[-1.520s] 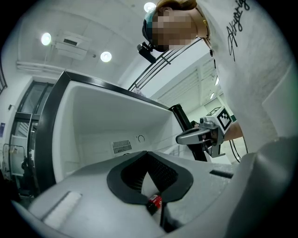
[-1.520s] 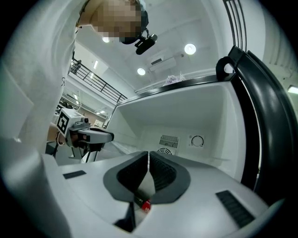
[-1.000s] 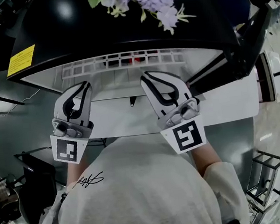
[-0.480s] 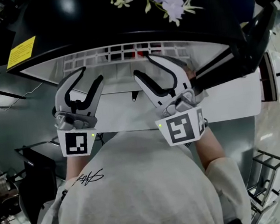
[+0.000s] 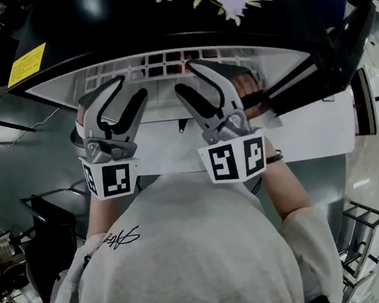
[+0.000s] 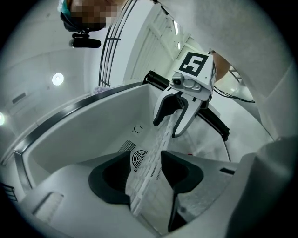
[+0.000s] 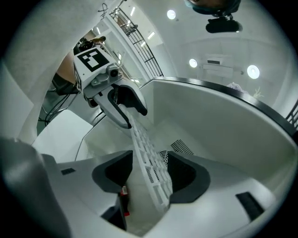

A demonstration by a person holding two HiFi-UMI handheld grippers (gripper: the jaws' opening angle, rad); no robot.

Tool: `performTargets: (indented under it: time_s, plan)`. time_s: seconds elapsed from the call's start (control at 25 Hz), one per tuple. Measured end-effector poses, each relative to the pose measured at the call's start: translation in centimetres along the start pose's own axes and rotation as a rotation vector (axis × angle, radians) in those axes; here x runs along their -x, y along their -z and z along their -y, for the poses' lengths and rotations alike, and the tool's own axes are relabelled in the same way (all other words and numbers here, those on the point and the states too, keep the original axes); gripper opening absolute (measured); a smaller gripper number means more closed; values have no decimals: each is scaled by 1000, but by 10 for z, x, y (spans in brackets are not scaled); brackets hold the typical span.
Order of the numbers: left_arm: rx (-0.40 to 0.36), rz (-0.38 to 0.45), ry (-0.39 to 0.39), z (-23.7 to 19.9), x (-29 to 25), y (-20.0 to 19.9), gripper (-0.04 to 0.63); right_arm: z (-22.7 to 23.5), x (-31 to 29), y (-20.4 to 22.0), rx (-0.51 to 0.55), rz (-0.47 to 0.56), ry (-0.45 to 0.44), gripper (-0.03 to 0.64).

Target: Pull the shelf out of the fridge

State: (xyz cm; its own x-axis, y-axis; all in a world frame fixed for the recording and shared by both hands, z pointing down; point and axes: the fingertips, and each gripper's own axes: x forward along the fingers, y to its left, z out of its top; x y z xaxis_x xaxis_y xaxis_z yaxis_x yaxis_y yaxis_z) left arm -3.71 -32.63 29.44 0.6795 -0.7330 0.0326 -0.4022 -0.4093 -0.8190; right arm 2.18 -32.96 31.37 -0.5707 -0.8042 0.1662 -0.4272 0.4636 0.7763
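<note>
Both grippers have rolled since the earlier frame, so their marker cubes now face the head camera more squarely. They have also slid up the frame toward the mouth of the fridge [image 5: 161,21]. Their jaws, pressed together a second ago, have just been opening and now stand wide apart.

The left gripper [image 5: 131,86] and the right gripper [image 5: 188,76] sit side by side in the upper centre of the head view. Each is released, with the white grid shelf [image 5: 166,63] passing edge-on through its gap. In the gripper views one pad lies on each side of the shelf's front edge, and neither pair is yet clamped on it. The shelf is still seated inside the white cavity, under the black top of the fridge.

The roll appears meant to line each gap up with the flat plane of the shelf, so that one jaw goes over the edge and one under it. Taking the front edge at two spots set apart would probably keep the shelf from skewing as it is drawn out.

Both forearms reach forward from under the grey sweatshirt [image 5: 188,263], roughly parallel. The grippers point nearly level into the opening, and the fingers of the right hand [image 5: 247,93] are wrapped round its handle just right of the jaws.
</note>
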Motion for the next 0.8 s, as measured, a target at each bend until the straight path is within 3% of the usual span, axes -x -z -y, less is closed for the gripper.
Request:
performTargets:
  time_s: [0.16, 0.36, 0.8]
  plan:
    - [-28, -15, 6, 5, -7, 7, 195, -2, -8, 7, 38, -35, -3, 214]
    - [-112, -72, 40, 14, -15, 20, 198, -7, -17, 14, 175, -110, 1, 215]
    - [-224, -150, 86, 22, -34, 35, 219, -4, -37, 25, 258, -180, -1, 218]
